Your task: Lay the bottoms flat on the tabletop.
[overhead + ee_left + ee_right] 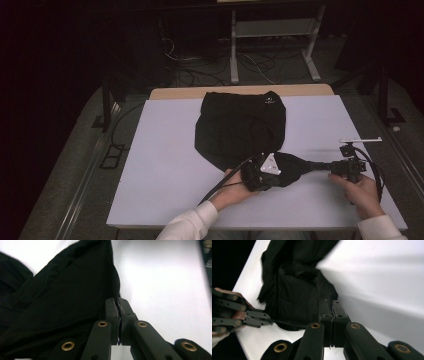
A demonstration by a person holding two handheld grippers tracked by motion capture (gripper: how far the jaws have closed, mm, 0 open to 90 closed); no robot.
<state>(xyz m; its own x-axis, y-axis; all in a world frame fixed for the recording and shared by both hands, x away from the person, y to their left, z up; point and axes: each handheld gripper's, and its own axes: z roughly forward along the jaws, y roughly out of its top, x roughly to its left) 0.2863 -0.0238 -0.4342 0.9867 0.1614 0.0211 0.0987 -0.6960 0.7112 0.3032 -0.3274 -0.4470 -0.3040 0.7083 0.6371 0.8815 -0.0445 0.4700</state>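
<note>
White-topped desk (165, 165) with a pale wooden strip along its far edge, black garment (240, 127) lying crumpled at its middle, a small white logo near the garment's far hem, near end of the cloth drawn toward the front edge, dark floor around.

A black garment (240, 127), shorts by the look of it, lies on the white worktop (160, 165) with a small pale logo near its far edge. Its near part is drawn out into a stretched band between the two tongs. The left tongs (285, 167), held in the left hand (232, 190), carry a grey three-cornered plate and lie over the cloth's near edge. The right tongs (317, 166), in the right hand (360, 192), pinch the tapering end of the fabric. Both cuffs are white. Beyond the worktop, cables and a metal rack (272, 35) stand on the dark floor.
</note>
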